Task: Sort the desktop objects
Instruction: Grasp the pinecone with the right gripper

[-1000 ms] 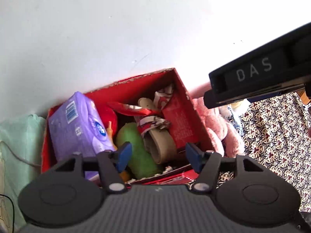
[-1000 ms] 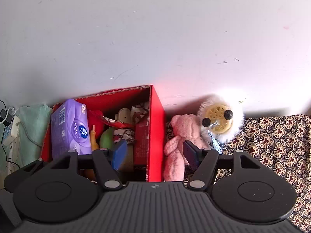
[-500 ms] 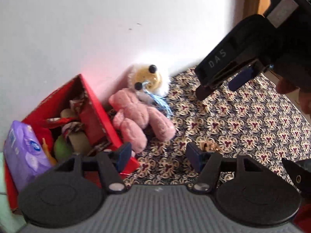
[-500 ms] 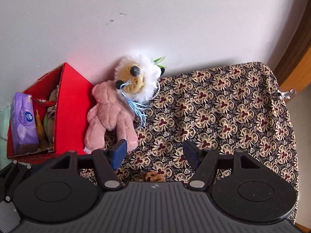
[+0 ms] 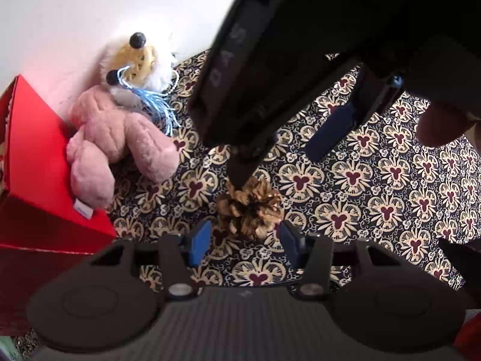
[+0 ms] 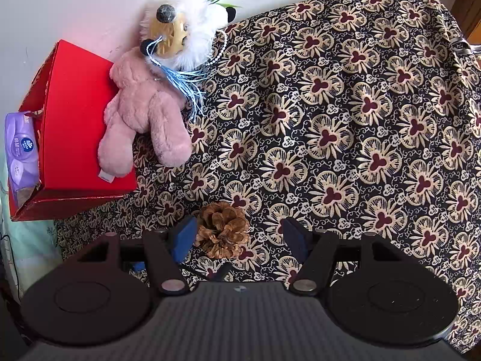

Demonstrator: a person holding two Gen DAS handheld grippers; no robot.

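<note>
A golden-brown pine cone (image 5: pixel 249 207) lies on the flowered cloth (image 5: pixel 390 198). My left gripper (image 5: pixel 245 242) is open, its blue pads on either side of the cone's near end, not touching. My right gripper (image 6: pixel 240 236) is open and empty, and the cone (image 6: pixel 222 230) sits just inside its left pad. In the left wrist view the right gripper's black body hangs over the cone, one blue pad (image 5: pixel 330 129) showing. A pink teddy bear (image 6: pixel 144 114) and a white fluffy toy (image 6: pixel 183 33) lean against the red box (image 6: pixel 69 138).
The red box (image 5: pixel 33 180) stands at the left by the white wall, with a purple tissue pack (image 6: pixel 21 150) in it. A pale green cloth (image 6: pixel 30 240) lies to its left. The flowered cloth (image 6: pixel 360 120) stretches to the right, ending at a wooden edge.
Both grippers swung right, away from the red box, and came down over the cloth. The pine cone now sits between the fingers of both. The right gripper now fills the upper left wrist view.
</note>
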